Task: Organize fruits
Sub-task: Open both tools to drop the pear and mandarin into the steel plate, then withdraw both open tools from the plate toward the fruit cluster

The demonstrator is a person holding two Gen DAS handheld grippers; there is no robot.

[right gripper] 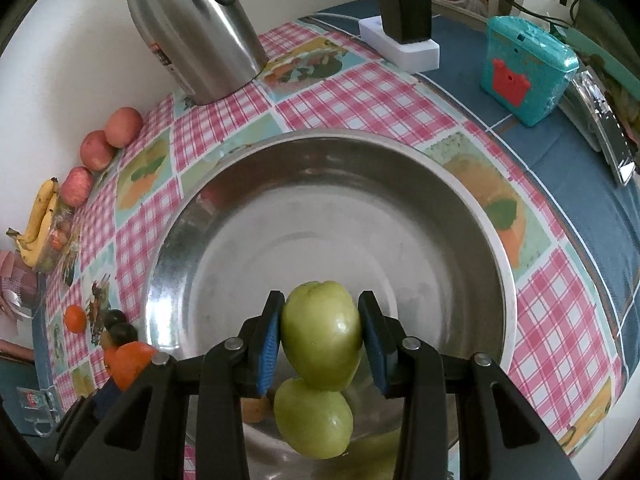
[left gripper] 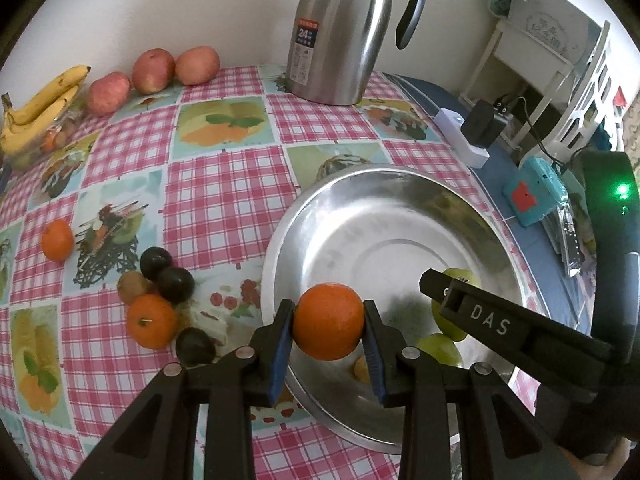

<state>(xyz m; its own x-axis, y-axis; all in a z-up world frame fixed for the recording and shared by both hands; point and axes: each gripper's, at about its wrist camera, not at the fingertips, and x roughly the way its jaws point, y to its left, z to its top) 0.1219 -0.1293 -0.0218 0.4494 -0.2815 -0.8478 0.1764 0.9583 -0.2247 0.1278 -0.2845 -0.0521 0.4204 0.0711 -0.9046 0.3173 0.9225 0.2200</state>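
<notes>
My left gripper [left gripper: 328, 322] is shut on an orange [left gripper: 329, 320], held over the near left rim of the steel bowl [left gripper: 384, 208]. My right gripper [right gripper: 320, 332] is shut on a green fruit [right gripper: 320, 332] above the bowl [right gripper: 460, 184]; its black fingers [left gripper: 480, 316] reach in from the right in the left wrist view. A second green fruit [right gripper: 314, 420] lies in the bowl just below the held one, with a small brown fruit [right gripper: 254, 408] beside it. On the cloth left of the bowl lie two oranges [left gripper: 151, 322] [left gripper: 57, 240], dark plums [left gripper: 175, 285] and a kiwi [left gripper: 132, 286].
Three red apples [left gripper: 154, 70] and bananas [left gripper: 36, 108] line the wall at the far left. A steel kettle [left gripper: 340, 32] stands behind the bowl. A white power strip with a black adapter [right gripper: 404, 16] and a teal box [right gripper: 524, 72] sit at the right on the blue cloth.
</notes>
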